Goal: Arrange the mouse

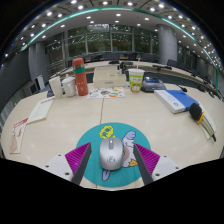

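A grey computer mouse (pixel 111 155) rests on a round teal mouse mat (pixel 123 129) with a cartoon print, at the near edge of a pale table (pixel 70 125). My gripper (pixel 111 149) is open. Its two fingers stand either side of the mouse, left finger (pixel 82 160) and right finger (pixel 141 160), with a gap showing at each side. The mouse stands between them on the mat, its front pointing away from me.
Beyond the mat stand an orange bottle (pixel 78 75), white boxes (pixel 61 86) and a cup (pixel 136 80). A blue-and-white box (pixel 178 98) and a dark tool (pixel 203 122) lie to the right. A notebook (pixel 40 110) and papers (pixel 18 134) lie to the left.
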A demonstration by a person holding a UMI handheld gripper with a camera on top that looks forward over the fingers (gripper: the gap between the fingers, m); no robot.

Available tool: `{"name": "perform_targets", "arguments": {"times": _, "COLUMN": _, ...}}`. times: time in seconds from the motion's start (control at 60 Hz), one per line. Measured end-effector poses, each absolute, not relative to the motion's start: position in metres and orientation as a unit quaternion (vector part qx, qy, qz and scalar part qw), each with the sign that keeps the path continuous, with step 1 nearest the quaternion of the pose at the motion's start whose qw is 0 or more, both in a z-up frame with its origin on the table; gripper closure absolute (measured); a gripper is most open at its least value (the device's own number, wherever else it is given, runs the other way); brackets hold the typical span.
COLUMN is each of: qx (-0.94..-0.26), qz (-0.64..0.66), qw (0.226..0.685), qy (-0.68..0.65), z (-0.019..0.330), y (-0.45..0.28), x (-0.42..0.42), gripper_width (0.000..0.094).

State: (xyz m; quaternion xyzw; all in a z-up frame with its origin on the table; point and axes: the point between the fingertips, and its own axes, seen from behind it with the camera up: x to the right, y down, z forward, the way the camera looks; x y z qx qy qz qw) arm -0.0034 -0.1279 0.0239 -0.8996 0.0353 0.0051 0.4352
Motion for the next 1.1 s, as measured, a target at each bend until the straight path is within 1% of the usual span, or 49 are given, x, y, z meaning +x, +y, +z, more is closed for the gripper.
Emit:
{"name": "perform_targets", "arguments": {"times": 0.117, "qx": -0.899, "qz": -0.006, "qw": 0.437, "qy": 0.037, "z": 0.058, "y": -0.159, "x": -0.010, "gripper_width": 0.0077}}
{"name": "perform_targets", "arguments": {"times": 0.217, "qx": -0.895, "qz": -0.022, "qw": 0.443, "qy": 0.041, "z": 0.096, "y": -0.198, "x": -0.018, "gripper_width": 0.0078}}
{"name": "perform_targets", "arguments": {"times": 0.4, "qx": -0.879, "qz": -0.043, "qw": 0.473, "qy": 0.043, "z": 0.166, "y": -0.276, "x": -0.045, "gripper_width": 0.0079}}
{"name": "perform_targets", "arguments": {"times": 0.5, "qx": -0.872, "qz": -0.055, "qw": 0.485, "qy": 0.042, "z": 0.194, "y": -0.322, "x": -0.055, "gripper_width": 0.0076}}
{"name": "perform_targets", "arguments": {"times": 0.6, "qx": -0.869, "qz": -0.057, "qw": 0.490, "qy": 0.047, "z": 0.210, "y": -0.361, "x": -0.069, "gripper_width": 0.0078}}
{"name": "perform_targets", "arguments": {"times": 0.767, "qx": -0.865, "qz": -0.066, "qw": 0.495, "qy": 0.046, "z": 0.223, "y": -0.404, "x": -0.082, "gripper_width": 0.0077}}
{"name": "perform_targets", "arguments": {"times": 0.917, "qx": -0.865, "qz": -0.070, "qw": 0.495, "qy": 0.037, "z": 0.228, "y": -0.423, "x": -0.091, "gripper_width": 0.0074}}
{"name": "perform_targets", "arguments": {"times": 1.1, "qx": -0.864, "qz": -0.069, "qw": 0.498, "qy": 0.035, "z": 0.232, "y": -0.428, "x": -0.099, "gripper_width": 0.0078}}
